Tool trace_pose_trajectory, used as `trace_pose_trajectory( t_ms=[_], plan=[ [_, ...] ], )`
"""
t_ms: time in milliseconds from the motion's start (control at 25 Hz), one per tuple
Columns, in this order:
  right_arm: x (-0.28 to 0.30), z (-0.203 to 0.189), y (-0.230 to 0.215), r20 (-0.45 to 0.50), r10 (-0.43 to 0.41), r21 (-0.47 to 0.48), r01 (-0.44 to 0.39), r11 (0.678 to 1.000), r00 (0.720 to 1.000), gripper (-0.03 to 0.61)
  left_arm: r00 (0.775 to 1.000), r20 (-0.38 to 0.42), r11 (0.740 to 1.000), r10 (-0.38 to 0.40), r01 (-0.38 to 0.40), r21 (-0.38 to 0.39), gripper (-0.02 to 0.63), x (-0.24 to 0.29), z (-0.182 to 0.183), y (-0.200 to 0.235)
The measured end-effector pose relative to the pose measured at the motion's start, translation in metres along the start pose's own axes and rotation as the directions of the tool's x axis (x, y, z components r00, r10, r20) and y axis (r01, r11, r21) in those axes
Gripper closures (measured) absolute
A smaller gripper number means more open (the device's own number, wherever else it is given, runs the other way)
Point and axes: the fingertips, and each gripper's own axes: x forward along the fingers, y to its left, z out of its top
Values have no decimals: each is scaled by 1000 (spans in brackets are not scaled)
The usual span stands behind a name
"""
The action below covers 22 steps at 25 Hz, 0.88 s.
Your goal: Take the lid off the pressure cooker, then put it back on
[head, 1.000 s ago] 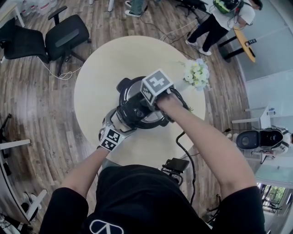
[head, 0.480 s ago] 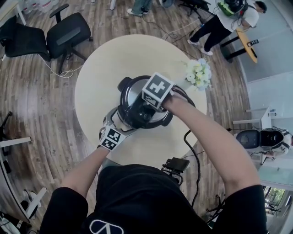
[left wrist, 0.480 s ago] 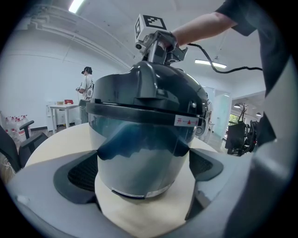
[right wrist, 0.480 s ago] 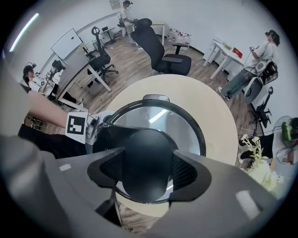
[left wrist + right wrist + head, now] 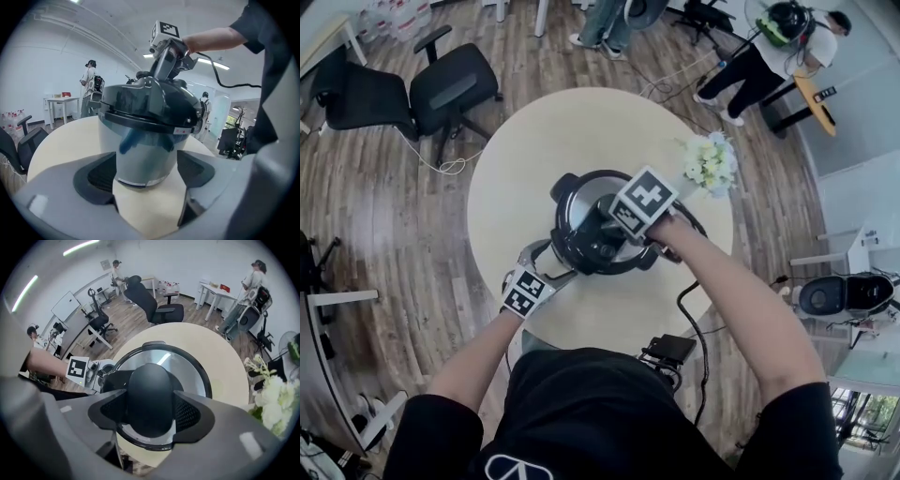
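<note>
Right gripper [image 5: 150,405] pinches the lid knob [image 5: 150,383] straight beneath it — left gripper [image 5: 146,180], jaws spread yet just closing, brackets the cooker body [image 5: 145,150] ahead.

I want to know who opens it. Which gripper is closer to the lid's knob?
Right. The right gripper is clamped on the knob atop the lid. The left gripper sits low beside the pot, jaws just closing around its side, grip unclear.

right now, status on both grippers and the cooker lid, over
Right hand-held gripper shut on lid knob. Left hand-held gripper just closing partway, jaws apart, clamping nothing. Lid seated on cooker. Flowers stand clear.
</note>
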Motion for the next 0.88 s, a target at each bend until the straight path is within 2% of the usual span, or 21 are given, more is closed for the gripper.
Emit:
trace_pose_trajectory(
  t_ms=[120,240,320,360,400,440,520,600,680,800,880],
  plan=[
    [-17,-18,-2,77,39,63,-44,997,996,282,1000,6,999,16,-16,-27,220,-28,-6,-1],
    [-37,-38,2,211,68,94,-89,992,975,284,996,59,996,68,-64,-66,289,-63,4,4],
    [-48,-52,8,325,68,118,-112,987,943,288,988,109,992,106,-97,-87,318,-82,23,9],
    [-54,-59,12,391,58,128,-117,985,919,317,983,140,989,123,-111,-93,326,-90,37,10],
    [-60,-64,16,457,37,137,-111,984,889,372,975,176,988,138,-122,-96,342,-97,55,9],
    [-65,-69,18,516,-1,145,-87,986,857,431,964,218,987,149,-131,-95,368,-104,75,8],
    [-75,-76,18,608,-103,173,-4,985,787,505,936,309,985,168,-150,-84,418,-115,119,5],
    [-87,-79,19,683,-183,210,50,976,707,529,901,390,982,189,-176,-70,464,-125,160,4],
    [-106,-82,19,759,-246,262,62,963,603,537,868,450,976,210,-210,-50,521,-134,192,1],
    [-138,-86,17,838,-339,339,79,937,427,560,833,507,962,221,-272,28,612,-144,228,-9],
    [-155,-91,16,861,-384,381,77,922,335,565,815,536,946,222,-313,83,612,-147,245,-17]
  ],
)
